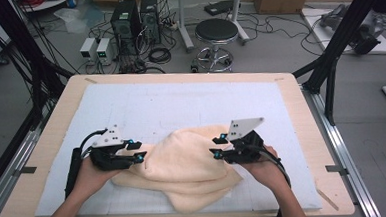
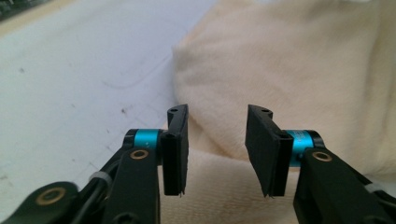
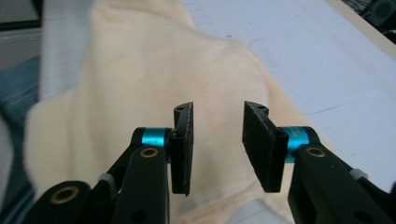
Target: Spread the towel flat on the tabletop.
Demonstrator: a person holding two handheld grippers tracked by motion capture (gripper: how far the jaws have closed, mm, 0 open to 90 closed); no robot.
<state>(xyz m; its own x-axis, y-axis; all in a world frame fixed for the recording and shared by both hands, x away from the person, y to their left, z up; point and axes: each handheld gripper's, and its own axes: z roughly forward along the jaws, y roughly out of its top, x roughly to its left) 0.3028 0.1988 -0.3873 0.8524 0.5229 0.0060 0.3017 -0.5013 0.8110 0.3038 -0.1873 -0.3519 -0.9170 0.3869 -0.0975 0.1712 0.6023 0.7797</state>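
No brand, label or legible writing is showing on the cream towel [image 1: 184,161], on either gripper, or on the bench [image 1: 47,141]; the faint marks on the white mat [image 1: 180,101] are too small to read.

Taking the towel as the landmark and working left to right: the left gripper [image 1: 135,151] is sitting at the towel's left edge, held in the person's left hand [image 1: 87,176]. In the left gripper view its jaws are standing apart with a clear gap, the pads pressing on nothing, and the towel's folded edge [image 2: 289,70] is lying beyond and beneath them. The jaws are released.

The towel itself is lying crumpled and loosely doubled over on the near half of the mat, between the two grippers. Its long axis is running across the bench from left to right, with a raised hump at the middle and a layered corner pointing toward the near edge of the bench.

The right gripper [image 1: 218,146] is sitting at the towel's right edge, held in the right hand [image 1: 264,170]. In the right gripper view its jaws are likewise standing apart over the towel [image 3: 140,79], clamping nothing. Released.

The mat under the towel is covering most of a pale wooden bench top. Beyond the towel, on the grey floor past the bench, a black round stool [image 1: 216,32], two computer towers [image 1: 136,21] and loose cables are standing.
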